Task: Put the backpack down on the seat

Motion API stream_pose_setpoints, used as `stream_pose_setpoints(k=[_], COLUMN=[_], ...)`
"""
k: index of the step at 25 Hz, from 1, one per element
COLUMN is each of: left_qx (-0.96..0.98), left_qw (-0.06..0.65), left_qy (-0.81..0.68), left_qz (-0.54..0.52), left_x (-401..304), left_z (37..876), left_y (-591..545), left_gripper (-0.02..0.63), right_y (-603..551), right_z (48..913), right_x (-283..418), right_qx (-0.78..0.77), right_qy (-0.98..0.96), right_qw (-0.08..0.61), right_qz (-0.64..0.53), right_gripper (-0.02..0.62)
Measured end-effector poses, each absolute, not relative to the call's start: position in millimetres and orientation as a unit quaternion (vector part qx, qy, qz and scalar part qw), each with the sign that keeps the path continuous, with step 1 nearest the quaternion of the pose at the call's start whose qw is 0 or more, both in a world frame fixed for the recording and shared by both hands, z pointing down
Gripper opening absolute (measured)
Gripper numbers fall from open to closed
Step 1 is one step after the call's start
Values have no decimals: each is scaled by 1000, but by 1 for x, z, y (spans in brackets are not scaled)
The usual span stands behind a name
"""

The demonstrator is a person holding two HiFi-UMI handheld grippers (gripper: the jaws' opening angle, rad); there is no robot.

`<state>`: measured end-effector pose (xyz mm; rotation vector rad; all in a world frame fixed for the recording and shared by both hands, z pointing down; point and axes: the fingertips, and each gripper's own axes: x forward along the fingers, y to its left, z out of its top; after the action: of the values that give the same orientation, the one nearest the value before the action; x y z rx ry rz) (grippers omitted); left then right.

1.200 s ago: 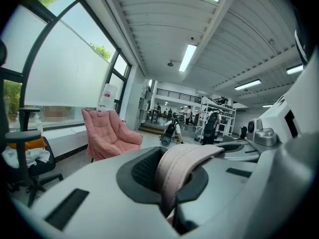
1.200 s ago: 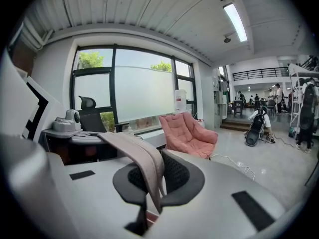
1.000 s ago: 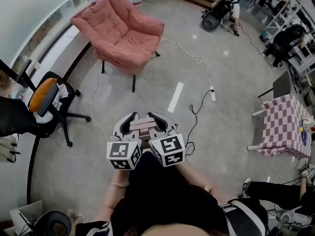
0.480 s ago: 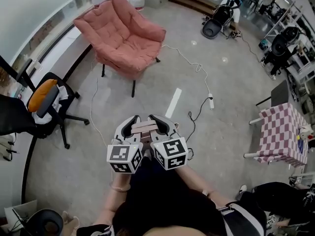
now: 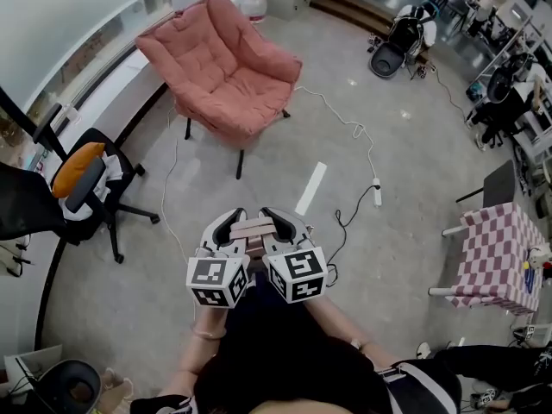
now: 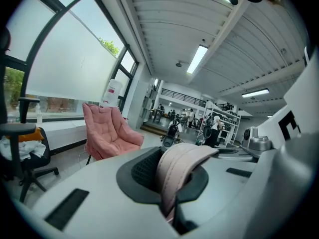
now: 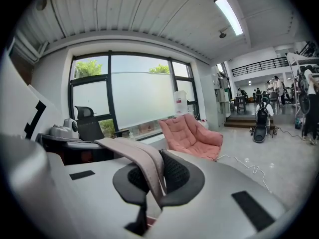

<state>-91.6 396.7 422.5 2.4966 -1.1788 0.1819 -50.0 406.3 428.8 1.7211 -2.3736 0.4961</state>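
Note:
A pale pink backpack strap (image 5: pixel 253 228) runs between my two grippers, which are held side by side in front of the person's body. The left gripper (image 5: pixel 226 224) is shut on the strap (image 6: pixel 180 166), which arches up out of its jaws. The right gripper (image 5: pixel 280 222) is also shut on the strap (image 7: pixel 137 156), which drapes off to the left. The body of the backpack is hidden beneath the grippers. A pink cushioned armchair (image 5: pixel 226 67) stands well ahead on the floor; its seat is bare. It also shows in the left gripper view as the armchair (image 6: pixel 107 133) and in the right gripper view as the armchair (image 7: pixel 192 136).
A black office chair with an orange cushion (image 5: pixel 82 179) stands at the left. A white cable with a power strip (image 5: pixel 377 188) and a white floor mark (image 5: pixel 311 188) lie between me and the armchair. A checked table (image 5: pixel 500 248) is at the right, a black stroller (image 5: pixel 397 46) far back.
The armchair and floor marks have slid slightly down and right in the head view. Both grippers keep the same hold on the strap.

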Motion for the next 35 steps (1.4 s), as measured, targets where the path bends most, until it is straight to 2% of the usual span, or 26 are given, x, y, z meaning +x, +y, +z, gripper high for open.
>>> stream_pose_setpoints(k=[21, 35], left_qx=[874, 870], left_qw=[187, 197], left_qy=[-443, -446], left_qz=[67, 72], left_x=[-15, 23], left_z=[437, 450], left_y=[214, 179], left_gripper=[15, 15], right_y=[219, 182], right_z=[443, 455], right_x=[26, 65], right_qx=[550, 552], right_qy=[-815, -814], right_qw=[99, 94], right_qz=[155, 154], right_gripper=[34, 34])
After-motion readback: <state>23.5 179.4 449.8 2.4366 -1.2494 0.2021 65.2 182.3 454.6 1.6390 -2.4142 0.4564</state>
